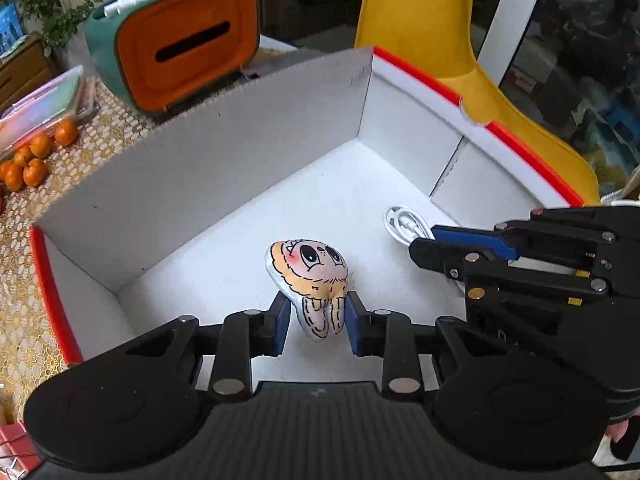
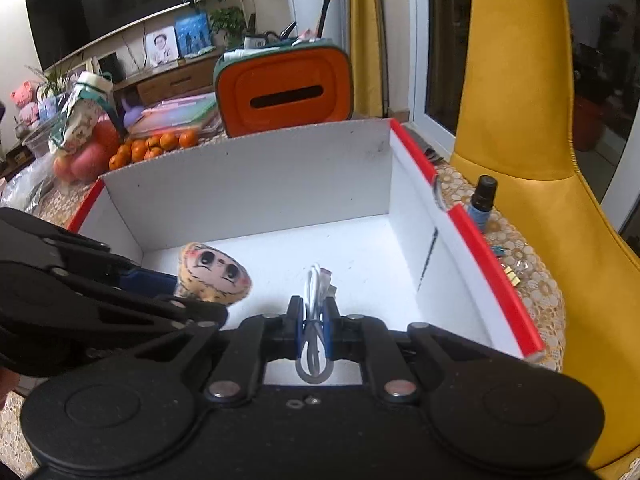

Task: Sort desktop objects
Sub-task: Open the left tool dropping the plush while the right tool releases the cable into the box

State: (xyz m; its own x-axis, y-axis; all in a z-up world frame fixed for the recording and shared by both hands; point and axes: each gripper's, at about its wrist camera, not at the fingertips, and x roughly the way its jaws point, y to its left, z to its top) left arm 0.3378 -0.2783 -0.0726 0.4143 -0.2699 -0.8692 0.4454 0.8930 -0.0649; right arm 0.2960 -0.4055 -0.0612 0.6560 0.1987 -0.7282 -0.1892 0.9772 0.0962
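Lace-covered table (image 2: 532,280) in a living room, yellow chair (image 2: 520,120) at its edge. I see the red-rimmed white box (image 1: 224,152) standing open, floor mostly bare. My left gripper (image 1: 319,314) pinches a cartoon-face plush charm (image 1: 312,276) over the box floor. My right gripper (image 2: 313,326) is pressed tight on a coiled white cable (image 2: 316,284), near the right wall.

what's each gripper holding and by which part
Left gripper: the small plush doll, gripped by its legs. Right gripper: the coiled white cable, pinched across its middle.
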